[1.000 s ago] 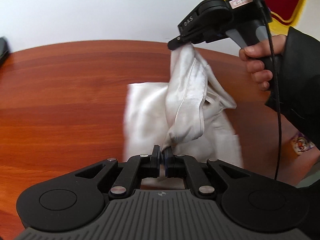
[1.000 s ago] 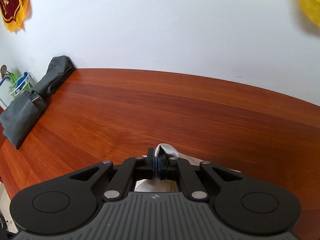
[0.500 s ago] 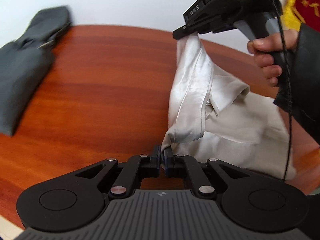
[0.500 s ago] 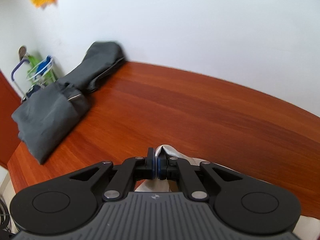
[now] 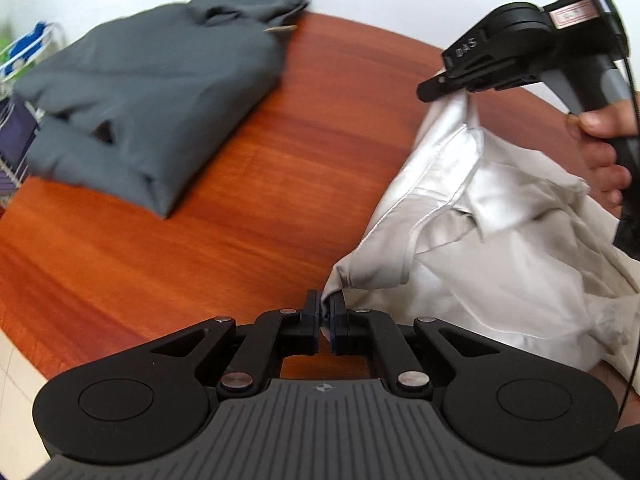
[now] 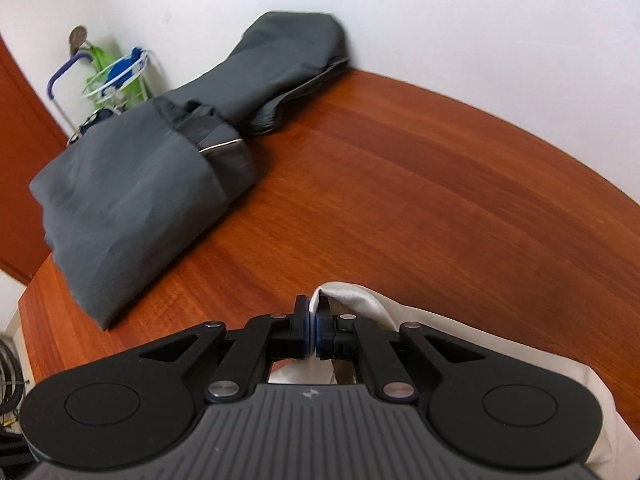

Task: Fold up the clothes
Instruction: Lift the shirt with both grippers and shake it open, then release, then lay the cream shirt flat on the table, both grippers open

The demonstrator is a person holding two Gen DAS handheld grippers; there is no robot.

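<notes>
A white satin garment (image 5: 480, 240) hangs bunched between both grippers above the right part of the wooden table (image 5: 280, 160). My left gripper (image 5: 325, 300) is shut on its near corner. My right gripper (image 5: 430, 90), held by a hand (image 5: 600, 148), grips the far upper corner, and the cloth drapes down from it. In the right wrist view the right gripper (image 6: 313, 308) has its jaws opening slightly, with a white fold (image 6: 352, 296) still pinched between the pads. A folded dark grey garment (image 5: 140, 112) lies to the left.
The grey garment (image 6: 132, 200) stretches from the table's left edge back to the white wall. Bare wood (image 6: 440, 200) lies between it and the white cloth. A wire rack with blue and green items (image 6: 112, 72) and an orange door (image 6: 20, 160) stand beyond the table's left end.
Both grippers have carried the white garment leftward across the table, so the grey garment now looms much closer. The cloth still hangs between them. The right pads have parted slightly.
</notes>
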